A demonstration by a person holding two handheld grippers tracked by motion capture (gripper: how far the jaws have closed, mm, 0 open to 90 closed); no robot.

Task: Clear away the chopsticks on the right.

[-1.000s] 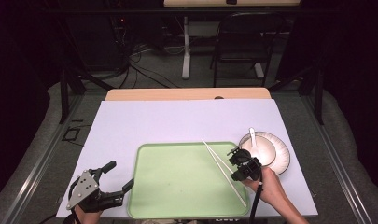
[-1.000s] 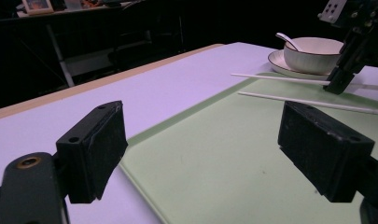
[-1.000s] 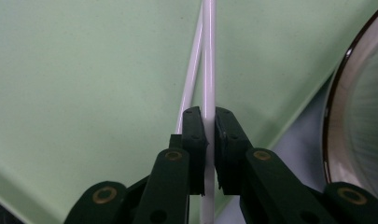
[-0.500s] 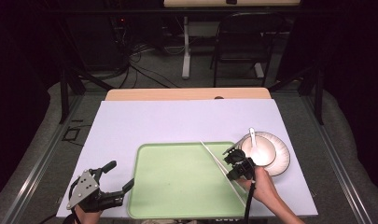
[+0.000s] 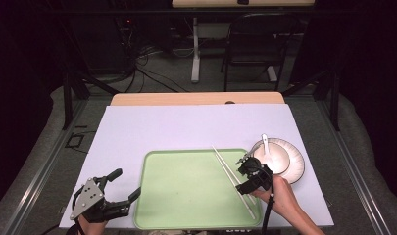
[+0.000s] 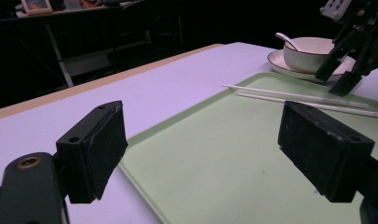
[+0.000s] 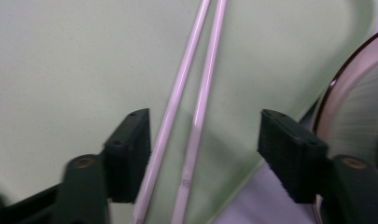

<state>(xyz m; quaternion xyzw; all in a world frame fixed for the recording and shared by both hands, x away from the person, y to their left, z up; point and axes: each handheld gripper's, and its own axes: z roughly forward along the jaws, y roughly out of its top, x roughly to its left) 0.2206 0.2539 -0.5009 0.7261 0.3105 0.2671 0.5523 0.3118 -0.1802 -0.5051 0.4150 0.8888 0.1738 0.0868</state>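
Two white chopsticks (image 5: 230,175) lie side by side on the right part of a pale green tray (image 5: 186,196). My right gripper (image 5: 247,172) hangs just above them, open, with the chopsticks (image 7: 196,70) running between its jaws (image 7: 210,156) and nothing held. My left gripper (image 5: 125,183) rests open at the tray's left front corner, over the tray edge (image 6: 207,149). Right of the tray, a white bowl (image 5: 270,157) with a white spoon (image 5: 264,142) stands on a white plate (image 5: 295,169).
A lilac cloth (image 5: 186,127) covers the table, and a wooden strip (image 5: 196,99) shows along its far edge. A chair (image 5: 252,44) and cables stand on the floor beyond. From the left gripper view, the right gripper (image 6: 350,51) hangs in front of the bowl (image 6: 308,51).
My right gripper has shifted a little left, from beside the bowl to over the chopsticks. The left gripper has not moved.
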